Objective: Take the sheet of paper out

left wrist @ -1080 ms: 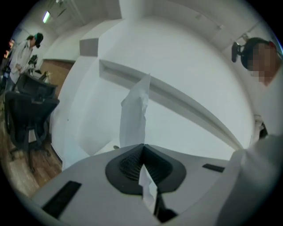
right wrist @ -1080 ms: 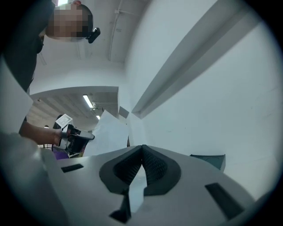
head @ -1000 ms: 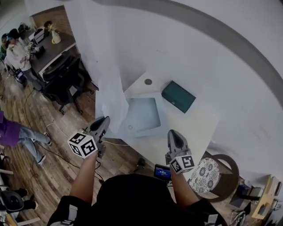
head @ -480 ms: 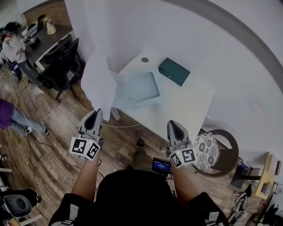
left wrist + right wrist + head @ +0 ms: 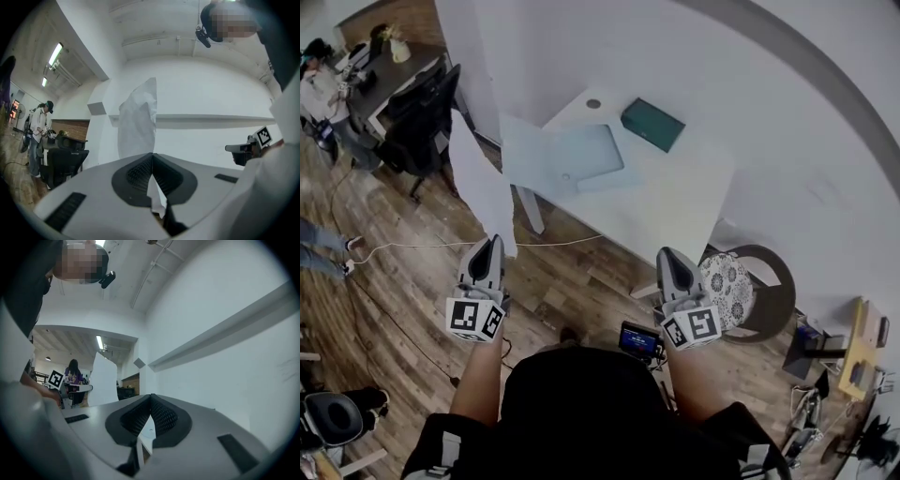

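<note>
Sheet of paper pulled from table, corner hidden in left gripper

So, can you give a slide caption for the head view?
Left gripper holds a sheet of paper upright beside the white table.

Bright, even indoor light; ceiling strip lights glow in left gripper view. Strong fisheye bending, dark vignetted corners in gripper views, soft foreground.

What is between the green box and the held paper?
A pale blue folder lies between the green box and the sheet of paper, shown in the head view.
</note>
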A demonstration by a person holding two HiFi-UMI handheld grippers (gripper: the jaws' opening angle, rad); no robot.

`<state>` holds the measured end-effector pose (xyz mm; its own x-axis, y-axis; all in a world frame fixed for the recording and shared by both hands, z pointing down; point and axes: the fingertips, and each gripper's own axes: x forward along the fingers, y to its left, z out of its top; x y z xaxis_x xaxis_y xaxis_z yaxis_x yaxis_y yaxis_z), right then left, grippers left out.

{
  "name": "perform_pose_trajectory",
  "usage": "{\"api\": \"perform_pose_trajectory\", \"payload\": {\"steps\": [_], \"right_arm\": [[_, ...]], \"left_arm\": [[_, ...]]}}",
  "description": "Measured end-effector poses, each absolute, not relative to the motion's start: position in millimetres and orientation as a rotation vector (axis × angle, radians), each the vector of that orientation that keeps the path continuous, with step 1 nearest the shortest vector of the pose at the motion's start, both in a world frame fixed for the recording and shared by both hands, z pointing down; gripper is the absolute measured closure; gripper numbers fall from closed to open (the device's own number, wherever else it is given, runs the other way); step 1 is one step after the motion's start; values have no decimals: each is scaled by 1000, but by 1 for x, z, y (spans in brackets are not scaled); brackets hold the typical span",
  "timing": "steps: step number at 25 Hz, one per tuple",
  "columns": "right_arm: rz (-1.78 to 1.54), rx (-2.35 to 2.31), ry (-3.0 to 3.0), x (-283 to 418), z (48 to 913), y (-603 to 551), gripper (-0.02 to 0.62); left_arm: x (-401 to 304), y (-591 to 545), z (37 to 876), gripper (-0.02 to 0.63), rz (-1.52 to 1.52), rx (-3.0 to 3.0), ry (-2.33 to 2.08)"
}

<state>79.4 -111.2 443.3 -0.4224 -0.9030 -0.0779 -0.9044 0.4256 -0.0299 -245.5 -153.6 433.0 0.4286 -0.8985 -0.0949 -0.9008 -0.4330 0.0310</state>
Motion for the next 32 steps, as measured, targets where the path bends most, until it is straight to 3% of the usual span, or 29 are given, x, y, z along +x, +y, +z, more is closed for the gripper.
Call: {"api": "perform_pose_trajectory", "payload": {"steps": [11, 22, 32], "right_arm": [[-1, -1574, 2606, 90, 450, -26, 586], [-14, -1688, 2547, 153, 468, 75, 586], [-54, -1684, 2553, 144, 482, 113, 586]], "left_arm": [[-213, -58, 444, 603, 48, -2640, 1638], [-153, 29, 460, 603, 26, -2707, 1589], [-144, 74, 463, 603, 0, -2730, 1566]]}}
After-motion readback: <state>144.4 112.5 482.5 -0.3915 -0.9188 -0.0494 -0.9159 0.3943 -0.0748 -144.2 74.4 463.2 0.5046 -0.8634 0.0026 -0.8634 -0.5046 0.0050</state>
